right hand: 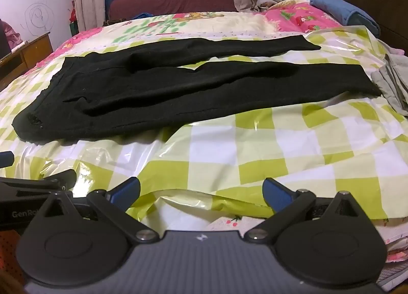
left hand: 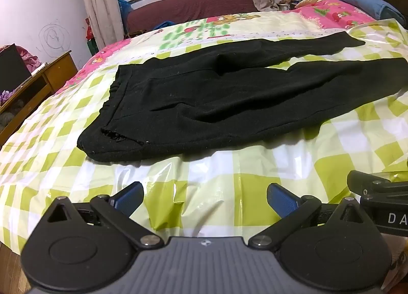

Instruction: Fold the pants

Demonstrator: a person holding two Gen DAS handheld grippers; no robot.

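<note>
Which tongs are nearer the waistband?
Left. The left tongs sit short of the pants, roughly level with the waistband; the right tongs sit further toward the legs.

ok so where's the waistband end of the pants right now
In both wrist views the waistband lies at the left end of the black pants, flat on the green checked sheet, legs running right toward the blue pillow.

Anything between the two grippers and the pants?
Nothing visible. The left gripper and right gripper hang open over the bare checked sheet, and the black pants lie flat beyond it, legs apart. Grey clothes lie just past the leg ends, off the path.
</note>
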